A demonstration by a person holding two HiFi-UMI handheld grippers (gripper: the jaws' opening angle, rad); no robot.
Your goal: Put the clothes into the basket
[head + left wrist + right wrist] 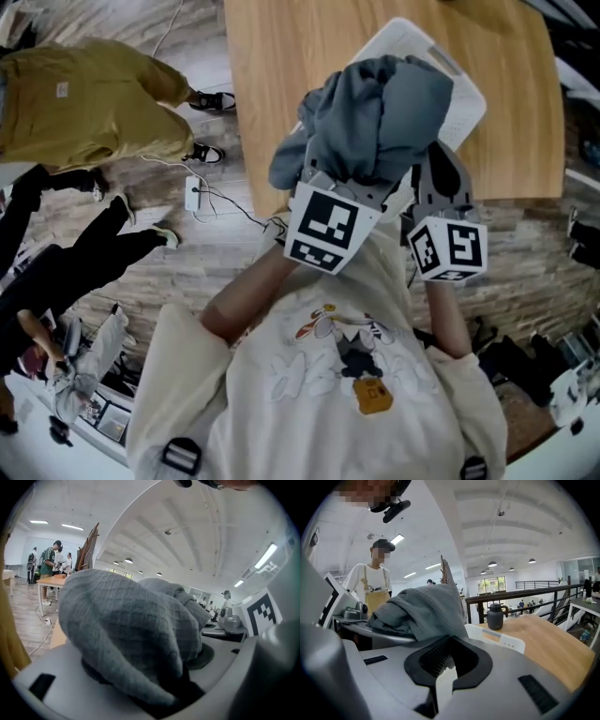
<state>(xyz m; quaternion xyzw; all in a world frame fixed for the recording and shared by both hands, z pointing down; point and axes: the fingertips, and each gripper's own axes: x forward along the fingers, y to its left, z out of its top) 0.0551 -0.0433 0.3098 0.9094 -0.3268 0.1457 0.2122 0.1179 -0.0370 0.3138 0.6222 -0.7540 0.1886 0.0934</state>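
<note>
The grey garment is a soft, thick bundle at the upper centre of the head view, crumpled into rounded folds, with one lobe hanging to the lower left. Up close in the left gripper view, its fabric shows a fine woven check, muted blue-grey and darker in the creases. It fills most of the middle of that frame.

The left gripper has its jaws set wide, and the bundle is stuffed down into the dark hollow between them. They are closed on that thick wad of cloth, and the rest of it heaps over the top of the gripper.

In the head view the garment overlaps the near left part of the white basket, which sits on the wooden table. I cannot tell whether cloth and basket touch.

The right gripper has its jaws only narrowly apart, with a pale slit showing between the black pads and nothing held in them. In its view the garment lies left of centre, the basket's rim is just right of it, and a dark jug stands on the table behind.
</note>
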